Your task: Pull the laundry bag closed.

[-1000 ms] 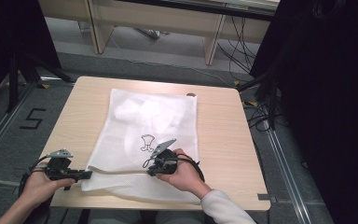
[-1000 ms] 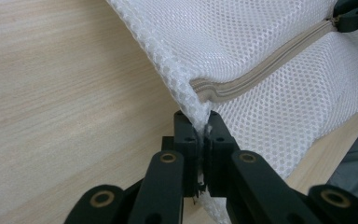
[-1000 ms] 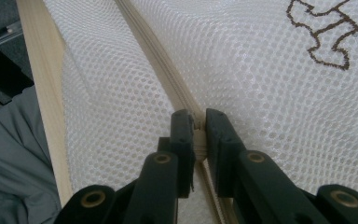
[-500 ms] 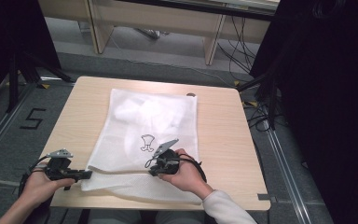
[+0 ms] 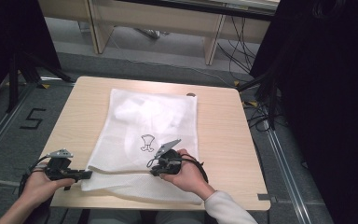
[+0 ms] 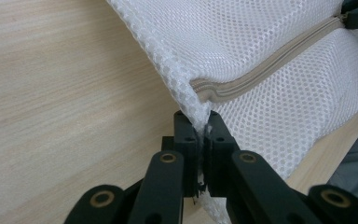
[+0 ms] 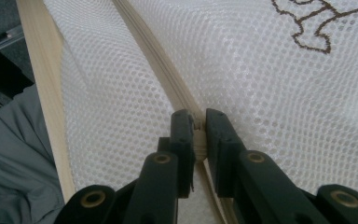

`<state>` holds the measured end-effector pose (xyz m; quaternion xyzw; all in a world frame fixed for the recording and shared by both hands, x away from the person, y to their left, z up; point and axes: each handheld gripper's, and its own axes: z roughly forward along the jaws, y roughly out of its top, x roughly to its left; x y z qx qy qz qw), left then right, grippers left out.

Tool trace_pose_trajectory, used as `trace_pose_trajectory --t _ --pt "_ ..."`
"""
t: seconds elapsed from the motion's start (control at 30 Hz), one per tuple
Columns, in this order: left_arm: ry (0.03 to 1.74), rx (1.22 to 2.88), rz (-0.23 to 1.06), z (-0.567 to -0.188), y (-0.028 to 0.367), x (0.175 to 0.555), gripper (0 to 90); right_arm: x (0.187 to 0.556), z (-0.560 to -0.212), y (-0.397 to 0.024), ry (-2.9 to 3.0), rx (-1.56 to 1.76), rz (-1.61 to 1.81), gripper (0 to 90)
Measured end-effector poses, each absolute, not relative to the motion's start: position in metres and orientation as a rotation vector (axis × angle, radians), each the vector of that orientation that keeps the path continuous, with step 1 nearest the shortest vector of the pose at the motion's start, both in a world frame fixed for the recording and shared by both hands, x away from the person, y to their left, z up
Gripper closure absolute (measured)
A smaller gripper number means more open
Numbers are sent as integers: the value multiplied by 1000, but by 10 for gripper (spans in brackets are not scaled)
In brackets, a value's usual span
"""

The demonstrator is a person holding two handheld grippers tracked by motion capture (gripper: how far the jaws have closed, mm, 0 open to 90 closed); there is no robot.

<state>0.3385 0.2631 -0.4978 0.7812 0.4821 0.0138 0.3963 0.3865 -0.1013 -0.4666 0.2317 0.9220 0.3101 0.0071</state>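
Observation:
A white mesh laundry bag (image 5: 144, 126) lies flat on the wooden table (image 5: 223, 126), with a small brown emblem (image 5: 147, 142) printed near its front. A beige zipper (image 6: 261, 70) runs along its near edge. My left gripper (image 5: 86, 174) pinches the bag's front left corner (image 6: 198, 109), jaws shut on the mesh. My right gripper (image 5: 152, 164) sits mid-way along the near edge, shut on the zipper (image 7: 196, 128). Something white bulges inside the bag's far half.
The table's front edge (image 5: 168, 205) is close under both hands. Bare wood lies to the right of the bag. Behind the table stand wooden furniture legs (image 5: 212, 42) and loose cables (image 5: 237, 51) on the grey floor. A dark curtain (image 5: 326, 93) hangs at the right.

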Motion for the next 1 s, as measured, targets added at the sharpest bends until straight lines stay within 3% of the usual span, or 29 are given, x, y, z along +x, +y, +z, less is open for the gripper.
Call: trace_pose_trajectory --t 1.0 --pt "1224 1980 38 -498 263 339 854 384 -465 -112 2866 743 976 826"
